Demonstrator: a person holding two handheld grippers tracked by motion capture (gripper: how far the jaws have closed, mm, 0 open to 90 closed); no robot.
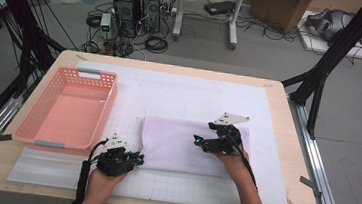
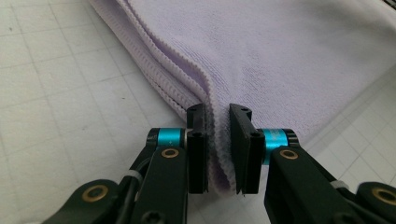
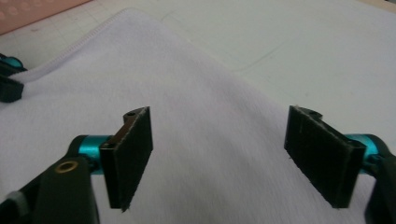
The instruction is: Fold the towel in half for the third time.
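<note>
Left gripper (image 2: 218, 154) clenched on the folded towel's (image 1: 185, 142) near-left corner; right gripper (image 3: 231, 158) released, jaws wide above the towel, beside a pink basket (image 1: 40, 133).

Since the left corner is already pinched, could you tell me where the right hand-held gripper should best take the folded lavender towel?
Probably its near right corner, approached from the person's side. The towel lies flat, so only edges offer a pinchable lip. The right hand-held gripper hovers open above it; the left hand-held gripper pinches the near left corner.

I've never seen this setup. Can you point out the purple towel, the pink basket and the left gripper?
purple towel (image 1: 180, 139): high view, its flat middle.
pink basket (image 1: 111, 95): high view, its right wall.
left gripper (image 2: 218, 149): left gripper view, between jaws pinching the towel's edge.
</note>
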